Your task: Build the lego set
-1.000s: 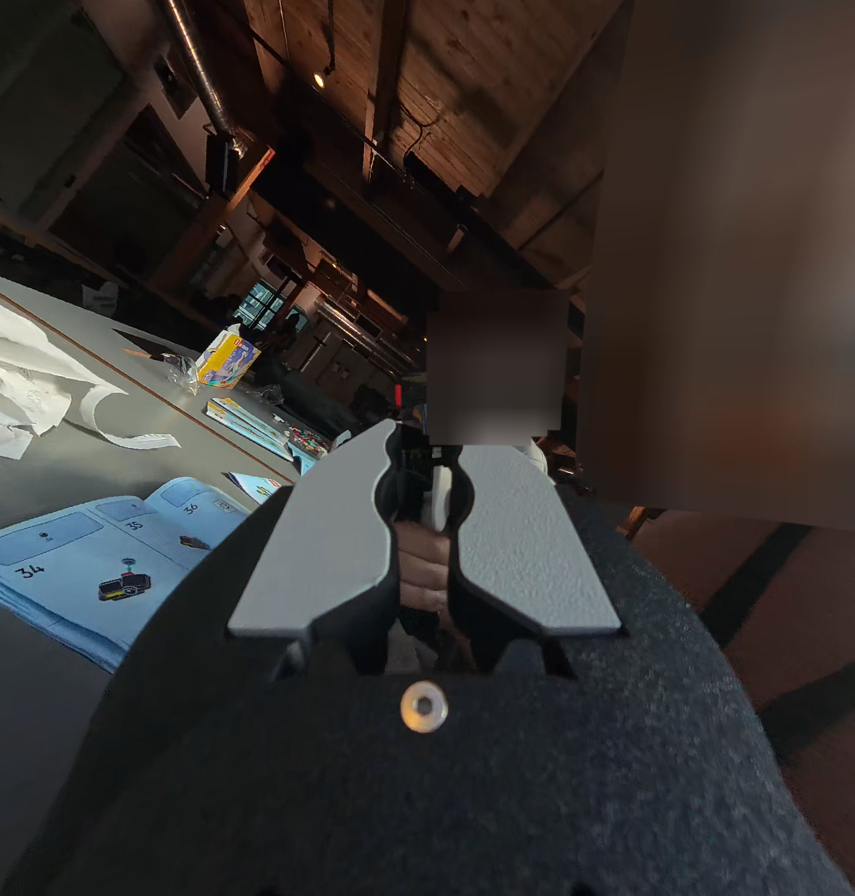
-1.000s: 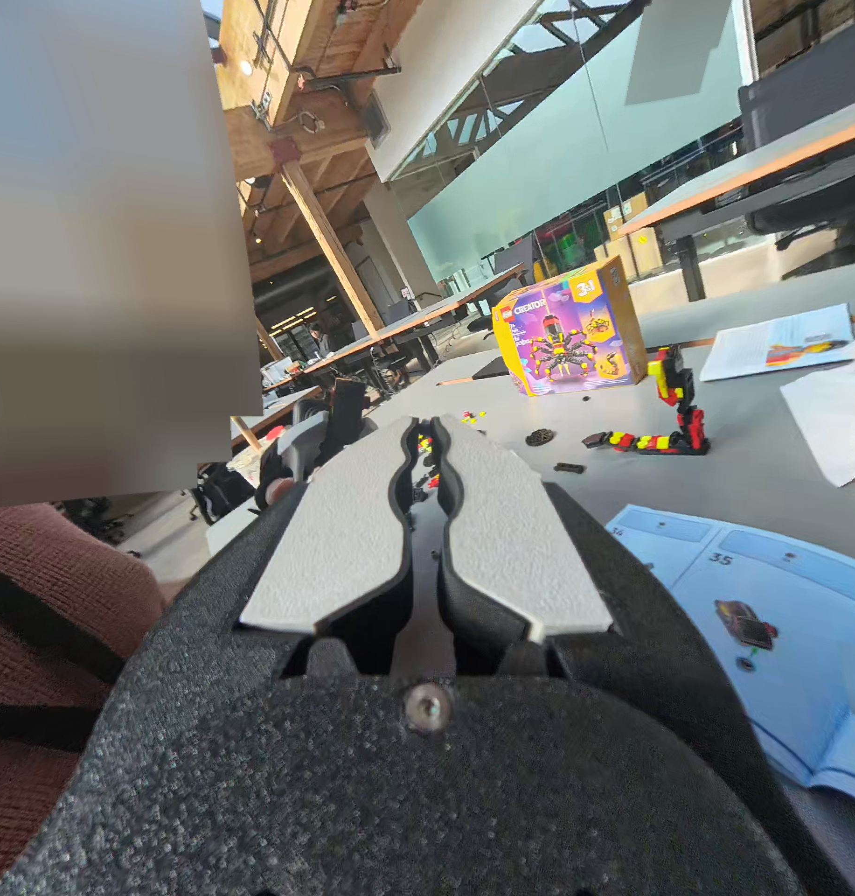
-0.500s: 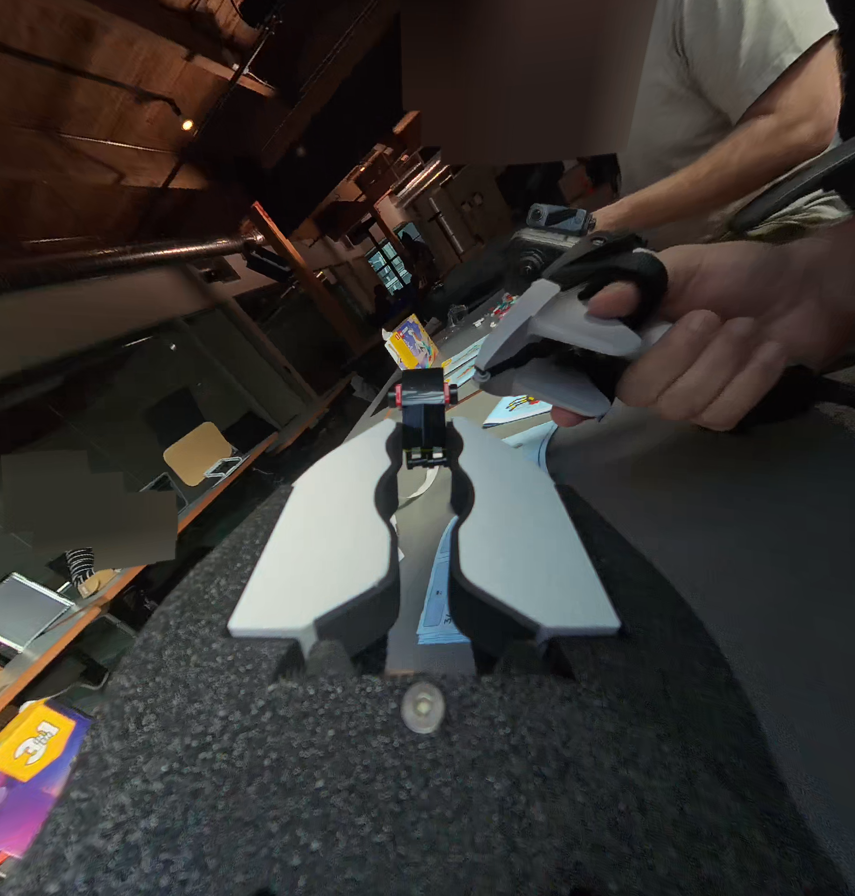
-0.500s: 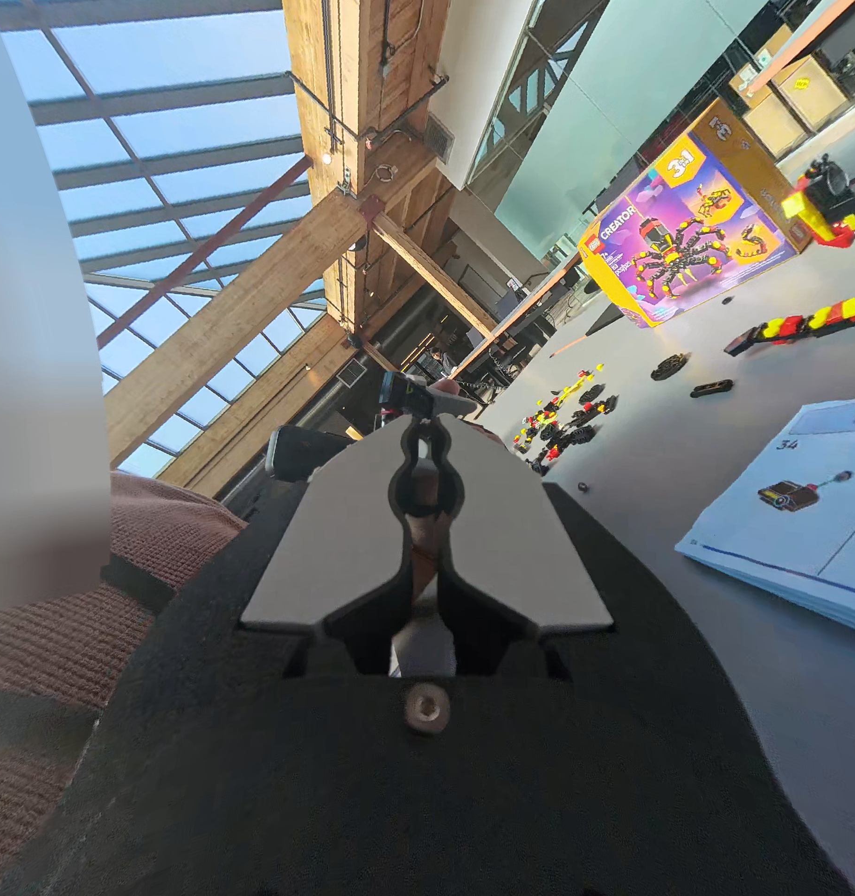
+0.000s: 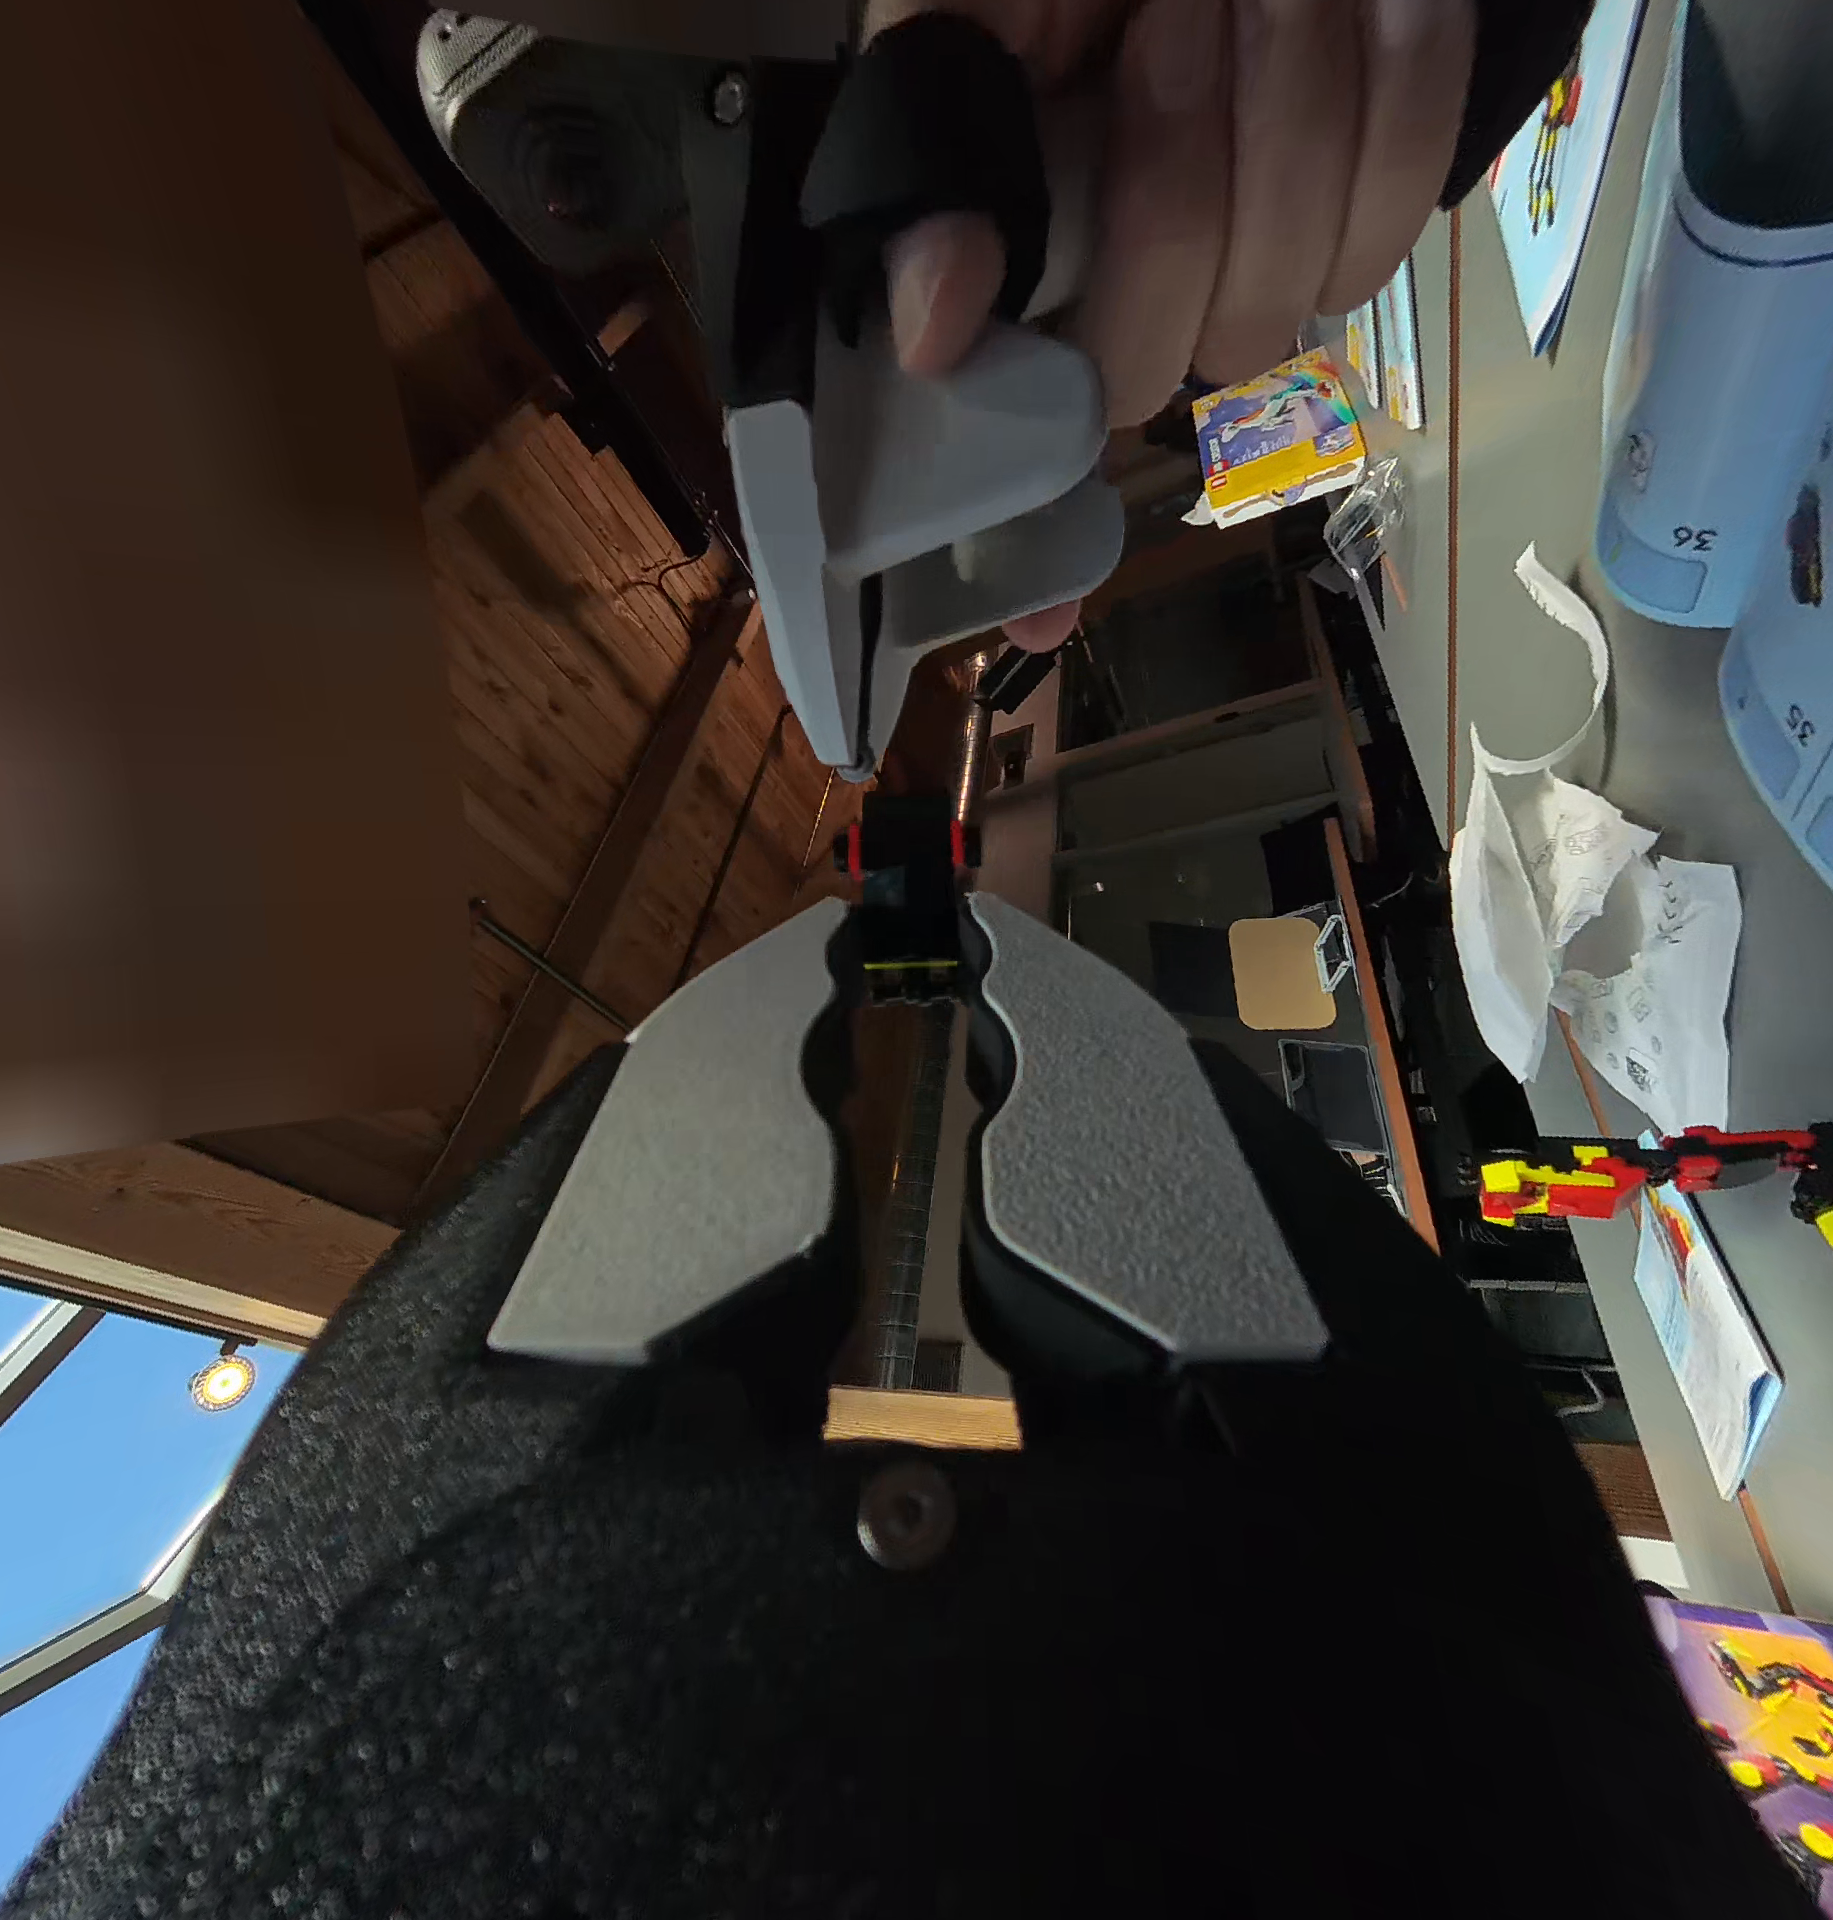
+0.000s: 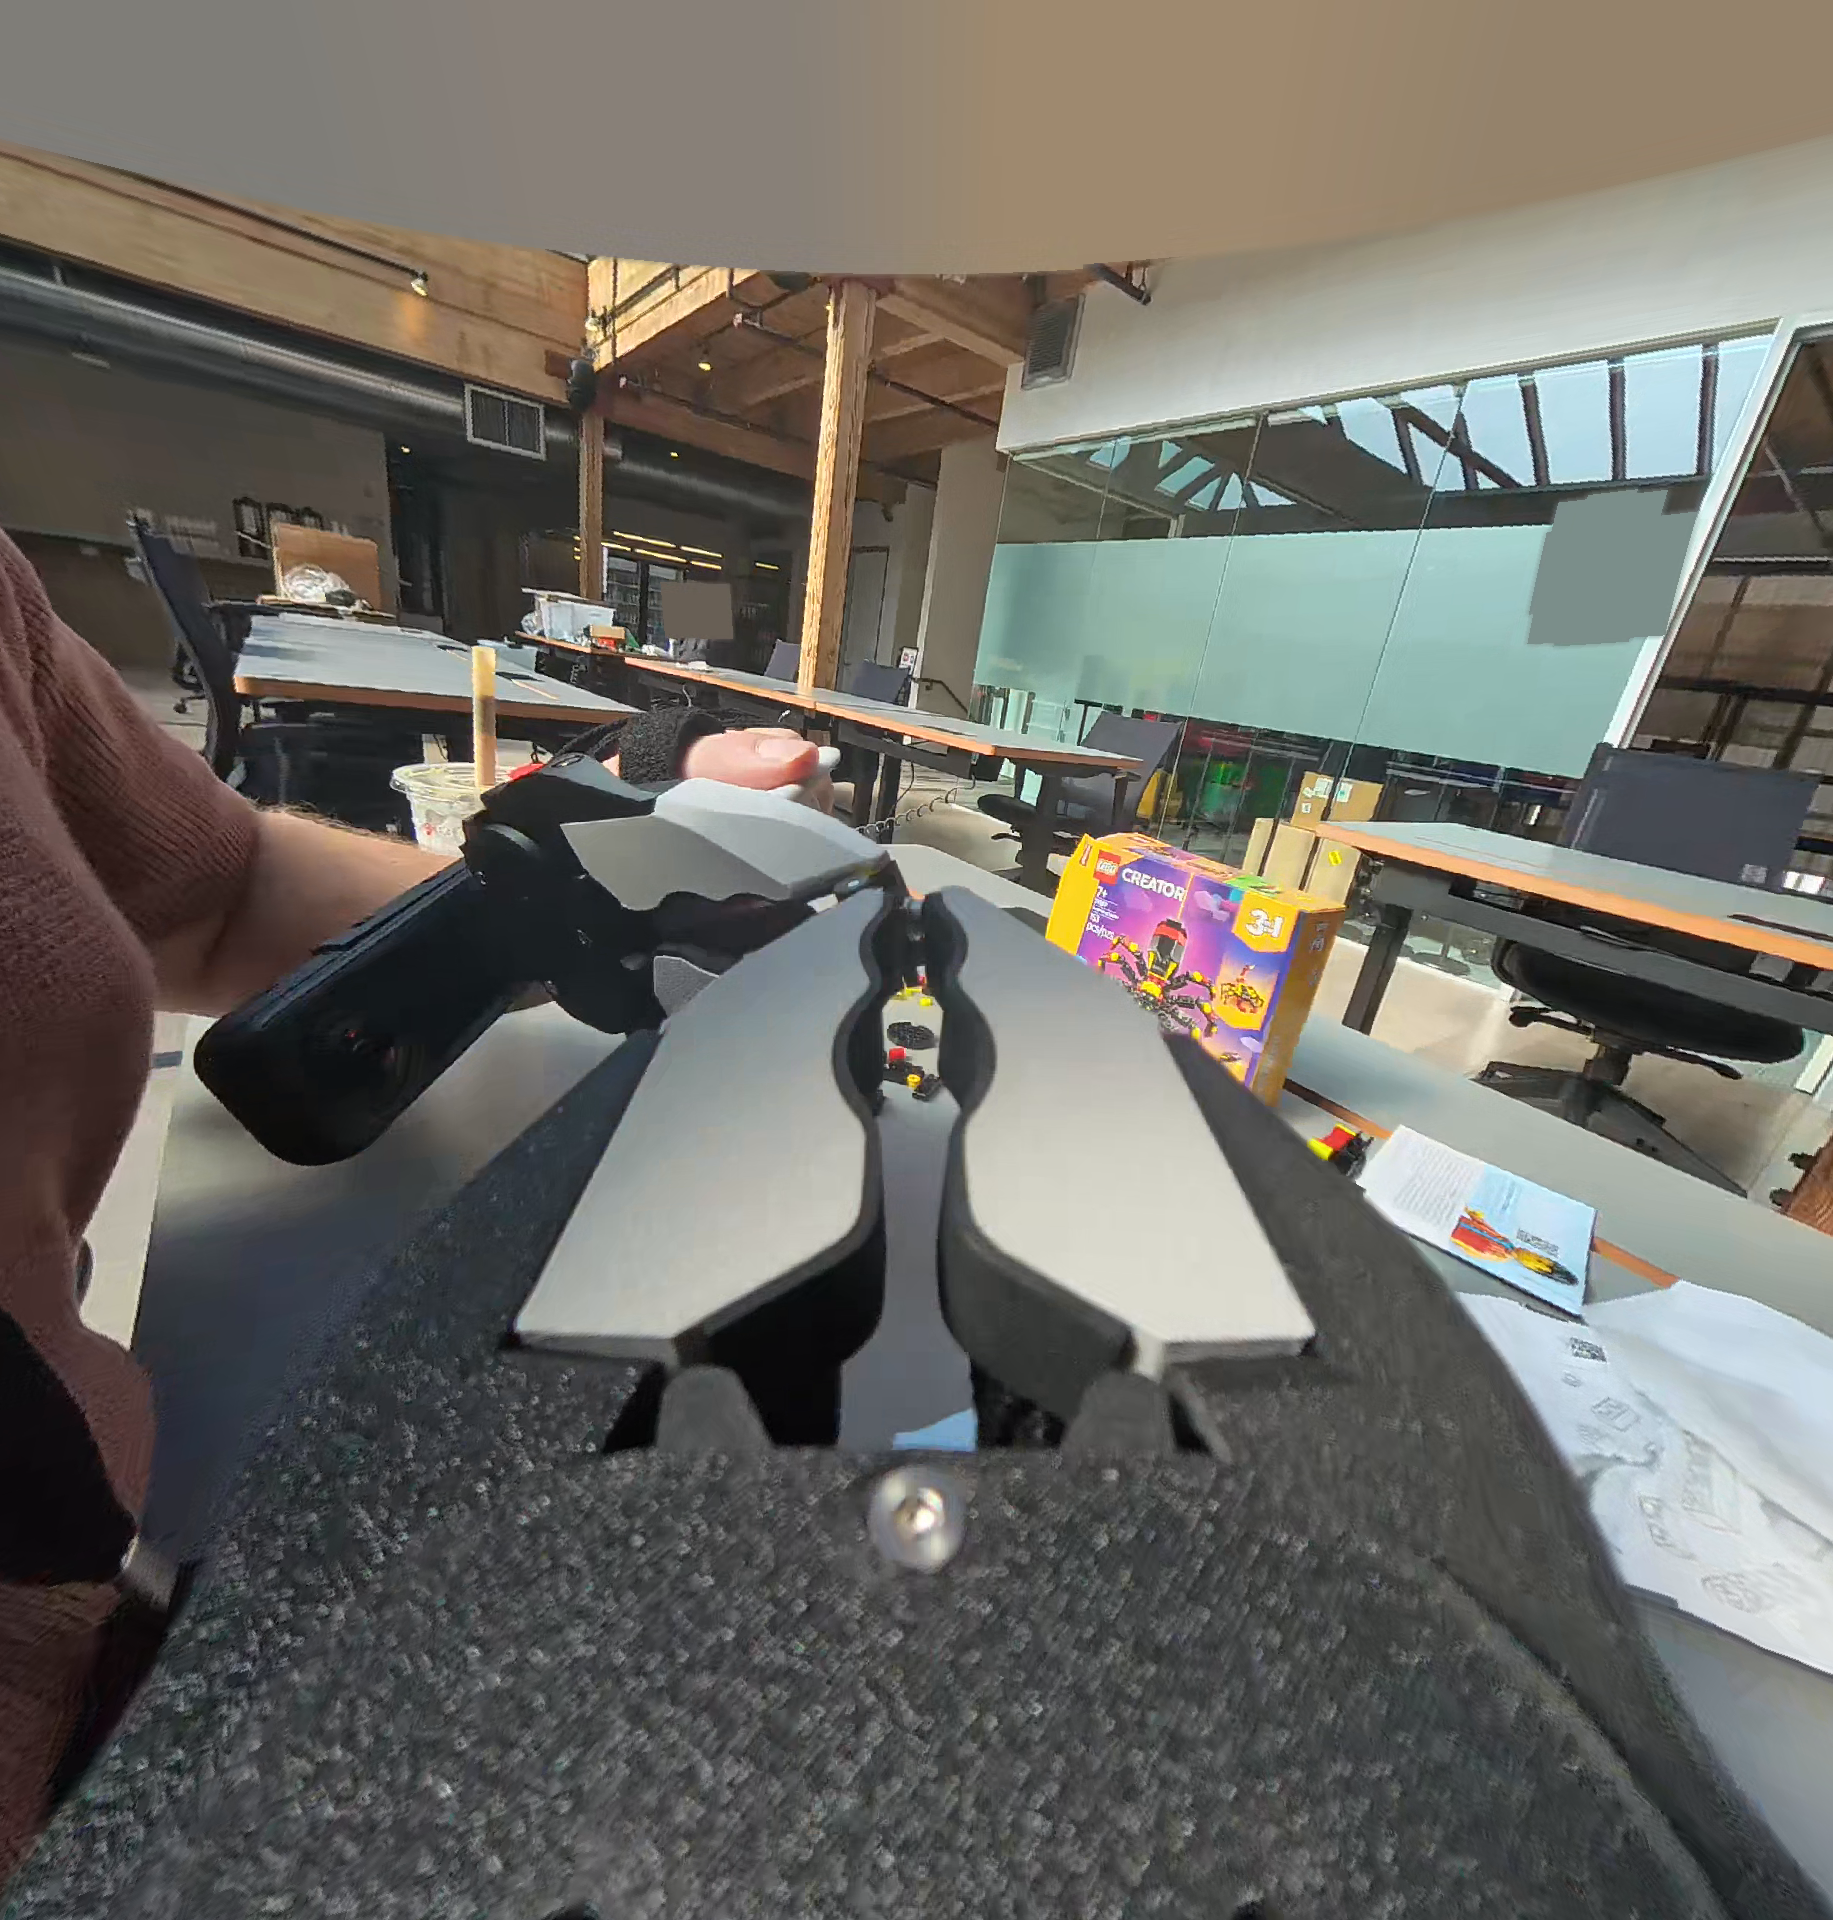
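My left gripper [image 5: 907, 914] clamps black-and-red lego piece [image 5: 907, 862] aloft above table [image 6: 392, 1132]. Right gripper [image 5: 858, 764] pinched nearly closed at its top; probably holding tiny part, unclear. Align squarely, press gently.

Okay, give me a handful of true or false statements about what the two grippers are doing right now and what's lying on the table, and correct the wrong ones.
1. The left gripper is shut on a small black lego assembly with red side pieces. True.
2. The right gripper is spread wide open. False: its fingers are closed together, the tip just beside the assembly.
3. A purple and yellow lego box stands on the grey table. True.
4. The instruction booklet is shut. False: it lies open, showing light blue pages.
5. A red, yellow and black build sits on the table. True.
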Motion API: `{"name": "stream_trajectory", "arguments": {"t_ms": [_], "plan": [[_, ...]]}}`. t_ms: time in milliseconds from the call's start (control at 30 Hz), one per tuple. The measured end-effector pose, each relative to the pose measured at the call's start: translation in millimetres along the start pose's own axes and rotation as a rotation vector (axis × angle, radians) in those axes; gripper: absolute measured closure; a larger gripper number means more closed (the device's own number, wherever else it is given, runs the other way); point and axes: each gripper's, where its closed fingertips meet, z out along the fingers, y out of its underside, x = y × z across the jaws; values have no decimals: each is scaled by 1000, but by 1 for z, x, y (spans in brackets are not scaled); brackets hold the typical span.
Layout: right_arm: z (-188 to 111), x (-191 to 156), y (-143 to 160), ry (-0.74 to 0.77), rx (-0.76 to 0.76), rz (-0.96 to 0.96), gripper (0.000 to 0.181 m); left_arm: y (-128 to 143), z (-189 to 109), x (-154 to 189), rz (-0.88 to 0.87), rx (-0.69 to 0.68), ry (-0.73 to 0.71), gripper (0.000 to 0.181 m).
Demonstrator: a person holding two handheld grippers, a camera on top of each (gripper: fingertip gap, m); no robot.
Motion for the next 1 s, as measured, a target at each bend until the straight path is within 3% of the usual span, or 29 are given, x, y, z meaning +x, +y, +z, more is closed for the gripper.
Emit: {"name": "stream_trajectory", "arguments": {"t_ms": [133,300,833,1000], "plan": [[2,-1,4,-12,-59,-114,177,-6,1,-2,1,16,6,164],[1,-7,8,-108,-113,-96,177,-10,0,4,4,56,39,164],[-2,-17,22,-347,-224,197,176,-15,0,8,-32,109,64,164],[-1,-13,19,-343,-217,246,172,-11,1,11,-63,72,67,165]]}}
